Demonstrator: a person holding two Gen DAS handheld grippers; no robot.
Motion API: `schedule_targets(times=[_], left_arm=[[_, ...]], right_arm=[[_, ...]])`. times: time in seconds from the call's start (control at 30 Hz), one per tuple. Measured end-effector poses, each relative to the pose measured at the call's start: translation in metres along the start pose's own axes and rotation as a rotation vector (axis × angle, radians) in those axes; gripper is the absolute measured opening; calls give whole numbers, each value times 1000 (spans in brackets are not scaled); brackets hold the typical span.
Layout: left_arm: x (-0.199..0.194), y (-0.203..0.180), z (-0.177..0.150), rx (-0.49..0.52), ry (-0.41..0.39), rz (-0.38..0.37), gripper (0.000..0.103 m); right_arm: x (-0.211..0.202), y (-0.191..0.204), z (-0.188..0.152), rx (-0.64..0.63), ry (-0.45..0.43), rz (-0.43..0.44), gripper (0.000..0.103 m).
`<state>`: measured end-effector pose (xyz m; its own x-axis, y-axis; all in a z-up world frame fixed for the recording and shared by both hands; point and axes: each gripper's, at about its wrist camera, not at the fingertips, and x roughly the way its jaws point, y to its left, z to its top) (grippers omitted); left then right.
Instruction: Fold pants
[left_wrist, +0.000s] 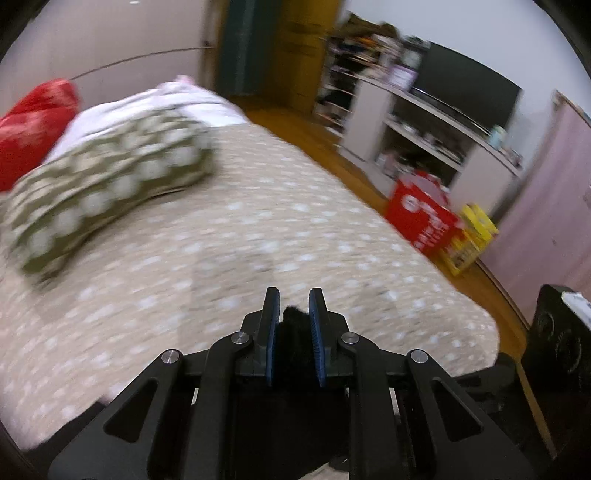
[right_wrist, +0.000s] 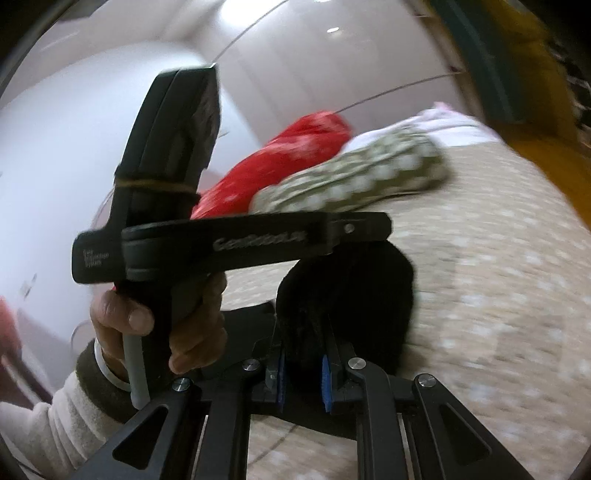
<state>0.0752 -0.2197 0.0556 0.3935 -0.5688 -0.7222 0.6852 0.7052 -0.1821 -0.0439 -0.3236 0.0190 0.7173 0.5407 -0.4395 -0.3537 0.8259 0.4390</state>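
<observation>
Up off the bed (left_wrist: 258, 229), black pants (right_wrist: 354, 295), bunched fuzzy fabric pinched at two places. Long axis and heading of the garment impossible to tell: only dark folds showing, a rounded hump above the bed in the right wrist view and a small tuft in the left wrist view. Left gripper (left_wrist: 294, 299) closed down on that tuft, blue pads (left_wrist: 272, 343) pressing it from both sides, jaws nearly together. Right gripper (right_wrist: 303, 365) likewise clamped on a thicker wad of the same cloth, pads (right_wrist: 325, 384) kept somewhat apart by the fabric. Seen from the right wrist, the left gripper's black body just above the pants, held by a hand (right_wrist: 162, 321) in a pale knitted sleeve (right_wrist: 55, 417).

Beyond the pants on the bed, toward its head: green cushion with white dots (left_wrist: 110, 184) lying on the beige spotted cover, red pillow (left_wrist: 33, 125) past it against the wall, white and pink bedding (left_wrist: 177, 103) alongside. Right of the bed, on the wooden floor (left_wrist: 314, 136): red box (left_wrist: 421, 218) with a yellow box (left_wrist: 469, 240) touching it, contents not visible. Past those, a white shelf unit (left_wrist: 410, 125) crowded with small blurred items, dark screen (left_wrist: 469, 85) on top.
</observation>
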Motion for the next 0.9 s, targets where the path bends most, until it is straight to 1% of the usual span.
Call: schedule_targets(times=[0.07,0.1,0.17,0.2,0.23,0.27,0.3,0.33,0.37,0.4,0.43,0.47,0.5,0.53,0.57,0.6,0.63,0.67,0.7,0.8,0.83,0.87,0.9], left_arm=[[-17,28,-16,-61,-6,47,15],[-25,45,-28,-104,-2,86,15],[-33,68,-49,-162,11,149,15],[-36,82,-61,-206,23,176,15],[-39,93,-70,-245,31,190,15],[-42,105,-82,-294,39,202,15],[-46,113,-89,-325,41,212,15],[-50,117,-96,-349,39,223,16],[-55,119,-101,-365,33,234,17],[-60,119,-107,-372,22,238,23],[-65,117,-111,-375,11,234,31],[-68,116,-115,-383,-2,224,37],[-70,115,-119,-397,-14,207,47],[-70,113,-123,-410,-22,190,52],[-70,112,-125,-419,-26,178,52],[-66,109,-127,-424,-20,176,52],[-61,104,-127,-425,-10,189,52],[-56,100,-129,-420,-1,211,52],[-52,95,-131,-408,8,237,52],[-39,90,-138,-399,35,262,52],[-33,90,-140,-398,54,293,52],[-28,91,-142,-396,65,321,52],[-23,93,-144,-395,74,346,52]], right_arm=[[25,21,-5,-30,40,43,14],[45,33,-11,-40,72,71,14],[80,45,-24,-41,142,109,15],[105,51,-35,-37,200,117,17],[121,54,-43,-29,242,118,21],[135,55,-50,-12,289,127,31],[140,57,-52,2,311,161,35],[134,58,-51,1,297,190,39],[124,60,-48,-10,276,216,40],[109,60,-43,-33,245,220,40],[91,57,-37,-58,200,182,40],[77,52,-32,-72,159,133,40],[62,45,-27,-77,110,78,40],[52,34,-22,-76,72,23,40],[49,26,-19,-75,70,-21,40],[54,17,-13,-73,89,-79,39],[60,10,-11,-72,115,-132,34],[65,4,-11,-72,130,-158,29],[71,1,-13,-80,144,-162,27],[89,-1,-15,-113,182,-176,24],[96,2,-18,-137,199,-206,23],[114,0,-18,-157,237,-254,22],[122,-2,-22,-161,258,-279,22]])
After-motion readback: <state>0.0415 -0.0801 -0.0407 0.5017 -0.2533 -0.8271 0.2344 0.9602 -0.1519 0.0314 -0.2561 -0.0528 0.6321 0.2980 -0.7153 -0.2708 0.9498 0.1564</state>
